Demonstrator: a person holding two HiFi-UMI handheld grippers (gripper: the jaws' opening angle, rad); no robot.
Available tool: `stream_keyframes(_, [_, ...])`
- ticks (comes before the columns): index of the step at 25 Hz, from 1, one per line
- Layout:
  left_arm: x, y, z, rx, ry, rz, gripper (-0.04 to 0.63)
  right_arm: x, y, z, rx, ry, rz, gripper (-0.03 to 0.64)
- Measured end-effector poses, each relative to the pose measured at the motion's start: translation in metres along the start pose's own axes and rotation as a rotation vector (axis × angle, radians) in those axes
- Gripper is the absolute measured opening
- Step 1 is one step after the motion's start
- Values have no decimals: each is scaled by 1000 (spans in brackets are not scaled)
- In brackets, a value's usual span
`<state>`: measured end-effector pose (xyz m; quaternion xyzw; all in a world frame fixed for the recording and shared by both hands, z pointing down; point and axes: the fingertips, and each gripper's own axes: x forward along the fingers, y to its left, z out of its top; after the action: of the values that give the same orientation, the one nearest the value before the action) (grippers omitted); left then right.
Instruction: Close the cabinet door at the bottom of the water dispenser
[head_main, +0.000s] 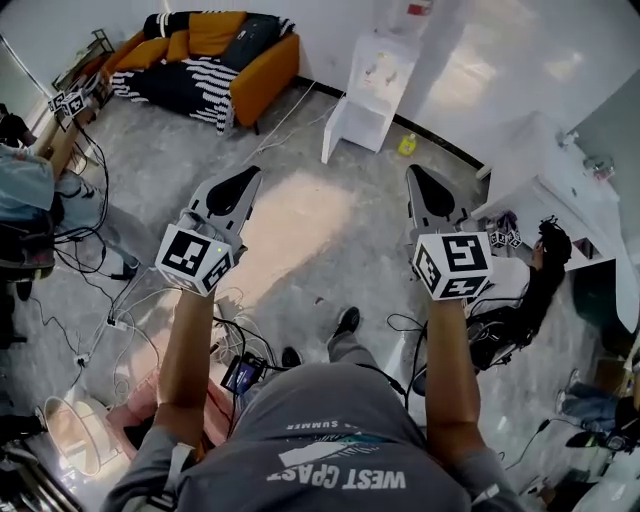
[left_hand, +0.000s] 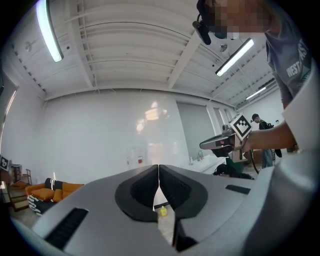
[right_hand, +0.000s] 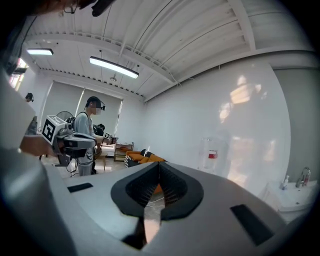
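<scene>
Both your grippers have their fingers shut tip to tip, with nothing between them. On the left gripper (left_hand: 158, 167) the jaws meet in a thin seam, and the right gripper (right_hand: 159, 165) looks the same. You hold both in the air, well short of the dispenser (head_main: 378, 85). The left one is aimed a little to the dispenser's left and the right one a little to its right.

The orange sofa (head_main: 215, 60) sits along the wall well to the left of the dispenser. The white counter (head_main: 545, 175) runs off to the dispenser's right. The dispenser itself is white and stands against the wall straight ahead of you, between those two.

At the bottom of the dispenser, the cabinet door (head_main: 333, 128) stands swung out on its left side and is not closed. Neither gripper is touching it.

The small yellow bottle (head_main: 407, 145) rests on the floor just right of the dispenser's base. It also shows through the gap under your left gripper's closed tips.
</scene>
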<state>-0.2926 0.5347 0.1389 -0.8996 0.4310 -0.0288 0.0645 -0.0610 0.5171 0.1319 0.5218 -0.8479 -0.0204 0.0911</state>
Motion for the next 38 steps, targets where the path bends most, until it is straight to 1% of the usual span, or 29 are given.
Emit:
stream_keyframes(8, [92, -18, -3, 10, 31, 0, 18, 32, -92, -21, 32, 13, 8, 29])
stream_keyframes(15, [136, -15, 2, 24, 49, 29, 18, 60, -132, -22, 38, 2, 44, 29])
stream_keyframes(21, [174, -24, 8, 59, 69, 26, 18, 69, -168, -31, 65, -2, 59, 29])
stream_keyframes(29, [223, -40, 9, 91, 99, -30, 18, 66, -217, -44, 119, -15, 10, 29])
stream_keyframes(38, [285, -45, 4, 91, 85, -103, 18, 65, -257, -57, 135, -3, -50, 29])
